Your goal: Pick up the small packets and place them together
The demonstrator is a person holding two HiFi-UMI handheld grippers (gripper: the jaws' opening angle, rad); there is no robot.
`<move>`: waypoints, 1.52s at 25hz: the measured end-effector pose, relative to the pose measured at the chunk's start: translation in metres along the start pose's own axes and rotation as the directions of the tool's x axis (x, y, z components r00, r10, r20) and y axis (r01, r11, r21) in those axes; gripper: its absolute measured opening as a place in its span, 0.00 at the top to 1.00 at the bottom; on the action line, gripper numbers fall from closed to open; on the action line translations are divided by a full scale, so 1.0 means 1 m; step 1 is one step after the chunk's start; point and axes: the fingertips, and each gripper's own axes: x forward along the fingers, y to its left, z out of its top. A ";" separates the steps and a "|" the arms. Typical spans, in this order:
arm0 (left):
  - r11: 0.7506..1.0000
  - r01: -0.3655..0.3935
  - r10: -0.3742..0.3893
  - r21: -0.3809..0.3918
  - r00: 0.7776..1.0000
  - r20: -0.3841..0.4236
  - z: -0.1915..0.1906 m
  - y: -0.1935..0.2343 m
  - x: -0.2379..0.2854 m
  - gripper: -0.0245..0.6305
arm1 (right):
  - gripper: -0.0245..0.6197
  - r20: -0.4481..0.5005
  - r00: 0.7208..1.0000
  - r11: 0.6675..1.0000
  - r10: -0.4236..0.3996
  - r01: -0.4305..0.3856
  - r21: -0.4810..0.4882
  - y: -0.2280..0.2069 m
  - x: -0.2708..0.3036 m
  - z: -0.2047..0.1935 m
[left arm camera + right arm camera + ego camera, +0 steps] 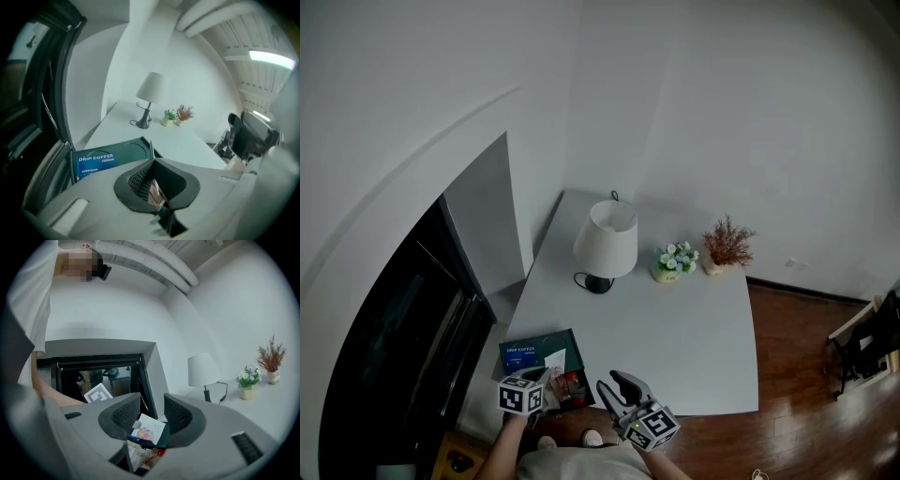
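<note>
At the table's near left corner a dark green tray (566,335) holds a blue drip coffee box (528,356) and several small packets (571,387). My left gripper (547,381) hangs over the tray, shut on a small pinkish packet (156,195) pinched between its pads (140,180). My right gripper (618,385) stands just right of the tray, level and aimed at it, jaws partly open with nothing pressed between them. Beyond its jaws (152,409) a white packet with a pink picture (150,429) shows over the tray; whether it lies there or is held I cannot tell.
The white table (675,328) carries a lamp (606,242), a pot of flowers (676,261) and a vase of dried twigs (727,246) at the back. A dark glass panel (394,347) stands to the left, a chair (867,342) on the wooden floor to the right.
</note>
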 end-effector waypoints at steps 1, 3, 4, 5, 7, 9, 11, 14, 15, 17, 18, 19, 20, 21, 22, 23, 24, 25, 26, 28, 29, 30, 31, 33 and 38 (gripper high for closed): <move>0.999 0.015 -0.014 -0.051 1.000 0.023 0.008 0.002 0.003 0.96 | 0.72 0.000 1.000 1.000 0.001 -0.001 -0.001 0.000 0.001 0.000; 0.986 0.051 -0.044 -0.157 0.998 0.048 0.019 0.006 0.013 0.96 | 0.72 0.000 1.000 1.000 0.004 -0.004 -0.004 0.000 0.002 0.000; 0.977 0.066 -0.058 -0.201 0.997 0.047 0.020 0.008 0.020 0.96 | 0.72 0.000 1.000 1.000 0.004 -0.004 -0.006 0.000 0.002 0.000; 0.969 0.074 -0.067 -0.234 0.997 0.038 0.019 0.010 0.028 0.96 | 0.72 0.000 1.000 1.000 0.003 -0.003 -0.007 0.000 0.002 0.000; 0.962 0.059 -0.060 -0.265 0.998 0.004 0.013 0.015 0.042 0.96 | 0.72 0.001 1.000 1.000 -0.001 0.001 -0.009 0.000 0.002 0.000; 0.963 0.024 -0.034 -0.269 0.999 -0.034 0.007 0.019 0.052 0.96 | 0.72 0.006 1.000 1.000 -0.007 0.007 -0.010 -0.001 0.000 0.002; 0.966 -0.024 0.005 -0.258 0.997 -0.074 0.003 0.022 0.059 0.96 | 0.72 0.010 1.000 1.000 -0.014 0.014 -0.011 -0.004 -0.001 0.006; 0.975 -0.109 0.088 -0.193 0.990 -0.114 0.000 0.029 0.062 0.95 | 0.72 0.013 1.000 1.000 -0.025 0.025 -0.011 -0.007 -0.003 0.008; 0.978 -0.125 0.106 -0.167 0.987 -0.120 -0.001 0.030 0.062 0.94 | 0.72 0.013 1.000 1.000 -0.026 0.027 -0.011 -0.007 -0.003 0.008; 0.984 -0.125 0.108 -0.127 0.985 -0.133 -0.003 0.029 0.063 0.85 | 0.72 0.011 1.000 1.000 -0.027 0.028 -0.013 -0.007 -0.002 0.007; 0.986 -0.115 0.098 -0.118 0.985 -0.141 -0.004 0.027 0.063 0.76 | 0.72 0.009 1.000 1.000 -0.028 0.028 -0.013 -0.008 -0.002 0.006; 0.988 -0.105 0.088 -0.114 0.985 -0.145 -0.005 0.026 0.063 0.66 | 0.72 0.007 1.000 1.000 -0.027 0.027 -0.013 -0.008 -0.002 0.006; 0.989 -0.101 0.085 -0.110 0.986 -0.142 -0.005 0.025 0.062 0.57 | 0.72 0.007 1.000 1.000 -0.026 0.026 -0.014 -0.007 -0.001 0.005; 0.990 -0.100 0.087 -0.101 0.988 -0.128 -0.003 0.025 0.060 0.48 | 0.72 0.008 1.000 1.000 -0.025 0.025 -0.015 -0.007 0.000 0.005; 0.991 -0.102 0.093 -0.086 0.990 -0.103 0.001 0.024 0.056 0.39 | 0.72 0.008 1.000 1.000 -0.023 0.023 -0.016 -0.006 0.000 0.004; 0.992 -0.107 0.102 -0.064 0.992 -0.068 0.007 0.023 0.050 0.32 | 0.72 0.009 1.000 1.000 -0.020 0.020 -0.018 -0.005 0.001 0.004; 0.993 -0.113 0.112 -0.035 0.993 -0.027 0.015 0.021 0.042 0.32 | 0.72 0.009 1.000 1.000 -0.017 0.017 -0.020 -0.004 0.001 0.004; 0.993 -0.119 0.119 -0.002 0.993 0.016 0.023 0.018 0.032 0.32 | 0.72 0.009 1.000 1.000 -0.015 0.015 -0.021 -0.003 0.001 0.004; 0.992 -0.124 0.122 0.034 0.991 0.060 0.032 0.013 0.022 0.32 | 0.72 0.009 1.000 1.000 -0.014 0.014 -0.021 -0.003 0.002 0.004; 0.986 -0.135 0.118 0.101 0.981 0.155 0.052 0.000 -0.003 0.32 | 0.72 0.011 1.000 1.000 -0.018 0.019 -0.023 -0.004 0.003 0.006; 0.982 -0.142 0.113 0.127 0.971 0.210 0.062 -0.007 -0.018 0.32 | 0.72 0.017 1.000 0.999 -0.026 0.027 -0.028 -0.005 0.004 0.008; 0.978 -0.152 0.108 0.146 0.956 0.271 0.072 -0.014 -0.034 0.32 | 0.72 0.027 0.999 0.999 -0.037 0.038 -0.037 -0.007 0.004 0.011; 0.973 -0.167 0.107 0.158 0.937 0.333 0.081 -0.019 -0.052 0.32 | 0.69 0.041 0.998 0.997 -0.048 0.050 -0.051 -0.009 0.004 0.014; 0.960 -0.222 0.128 0.169 0.888 0.441 0.091 -0.022 -0.089 0.32 | 0.66 0.073 0.995 0.994 -0.063 0.069 -0.086 -0.010 0.004 0.023; 0.899 -0.412 0.258 0.147 0.770 0.584 0.090 -0.011 -0.163 0.32 | 0.66 0.041 0.996 0.979 -0.083 0.089 -0.183 -0.010 0.010 0.025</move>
